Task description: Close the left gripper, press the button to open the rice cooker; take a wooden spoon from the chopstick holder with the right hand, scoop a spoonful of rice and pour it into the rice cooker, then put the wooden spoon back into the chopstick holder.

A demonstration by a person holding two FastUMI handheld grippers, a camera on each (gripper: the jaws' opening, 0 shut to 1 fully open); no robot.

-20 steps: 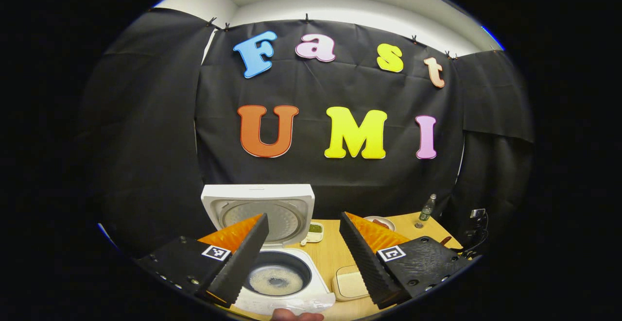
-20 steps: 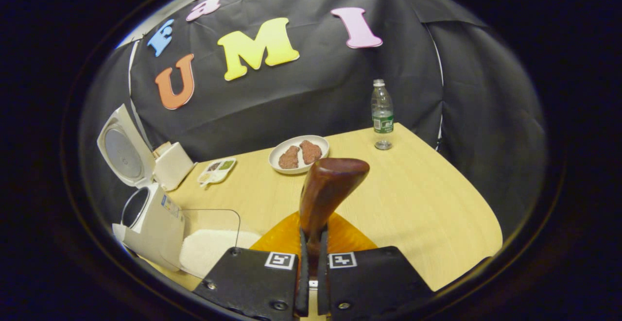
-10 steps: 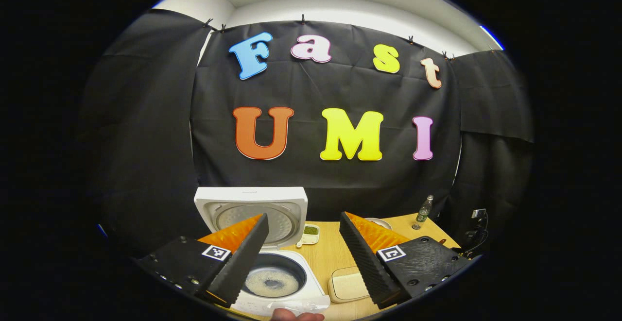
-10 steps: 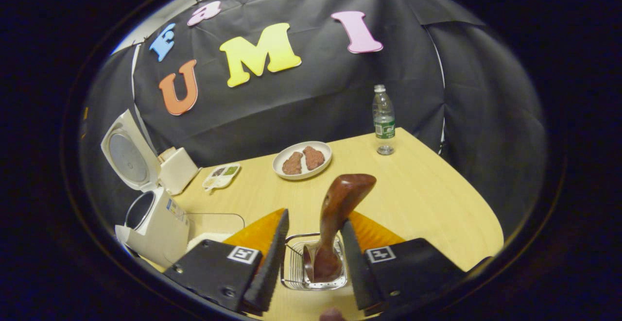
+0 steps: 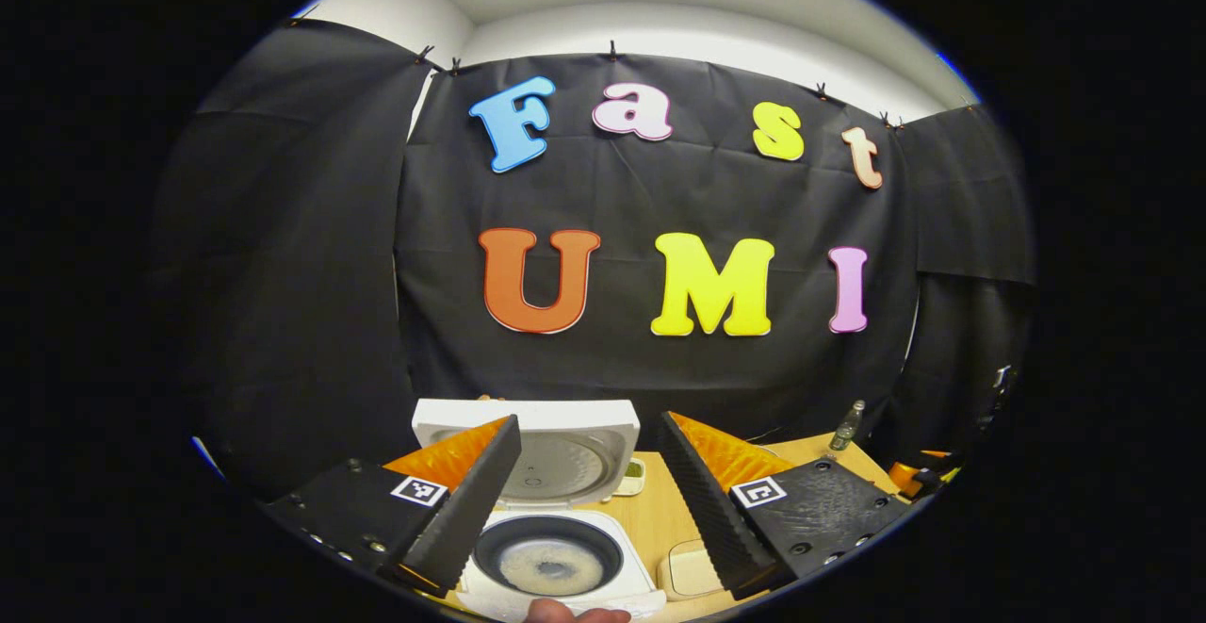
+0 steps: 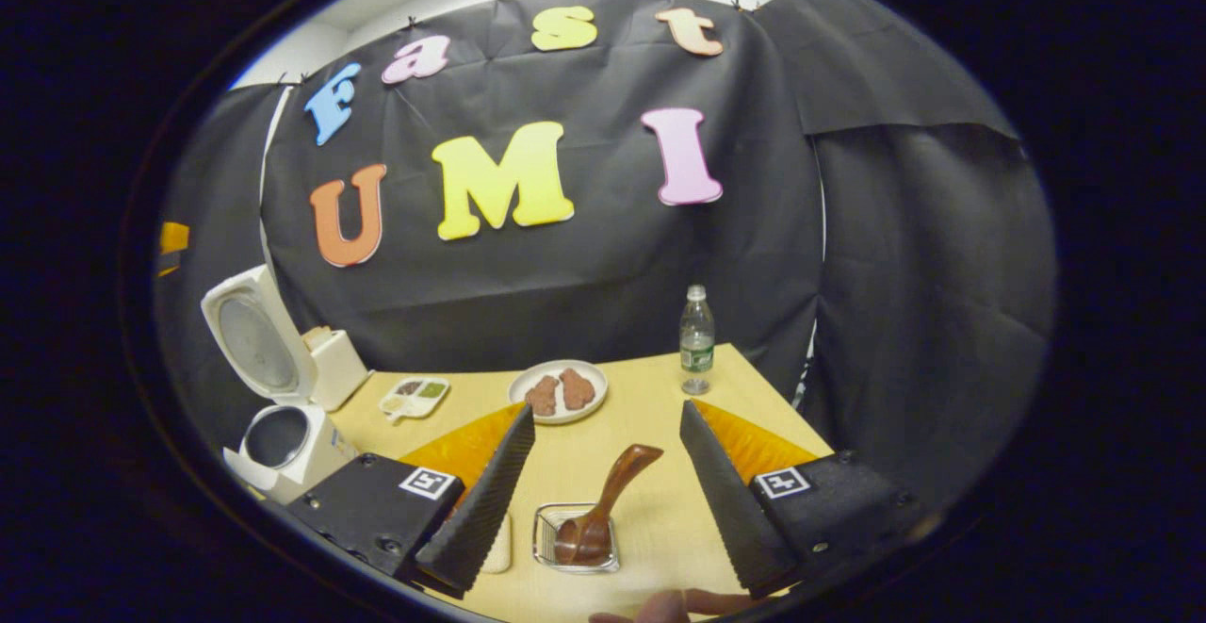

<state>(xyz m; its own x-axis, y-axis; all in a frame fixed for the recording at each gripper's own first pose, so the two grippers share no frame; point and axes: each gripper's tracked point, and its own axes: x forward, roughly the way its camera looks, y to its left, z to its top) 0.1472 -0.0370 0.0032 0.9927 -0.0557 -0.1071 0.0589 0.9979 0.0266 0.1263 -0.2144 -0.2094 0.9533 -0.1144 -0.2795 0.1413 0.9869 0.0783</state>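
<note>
My right gripper [image 6: 603,500] hangs open above the wooden spoon [image 6: 603,510] leaning in the chopstick holder [image 6: 577,540]; my left gripper [image 5: 589,500], open too, faces the open rice cooker [image 5: 556,519]

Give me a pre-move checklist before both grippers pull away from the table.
1. Wooden spoon back in the chopstick holder: ok, bowl end down, handle leaning out.
2. Right gripper let go of the spoon: ok, fingers spread wide, spoon lies apart between them.
3. Rice in the rice cooker: ok, a pale layer covers the bottom of the pot.
4. Cooker lid: open, standing upright behind the pot.
5. Left gripper empty: ok, fingers apart, nothing between them.
6. Spilled rice on the table: cannot tell, too small to judge.
</note>
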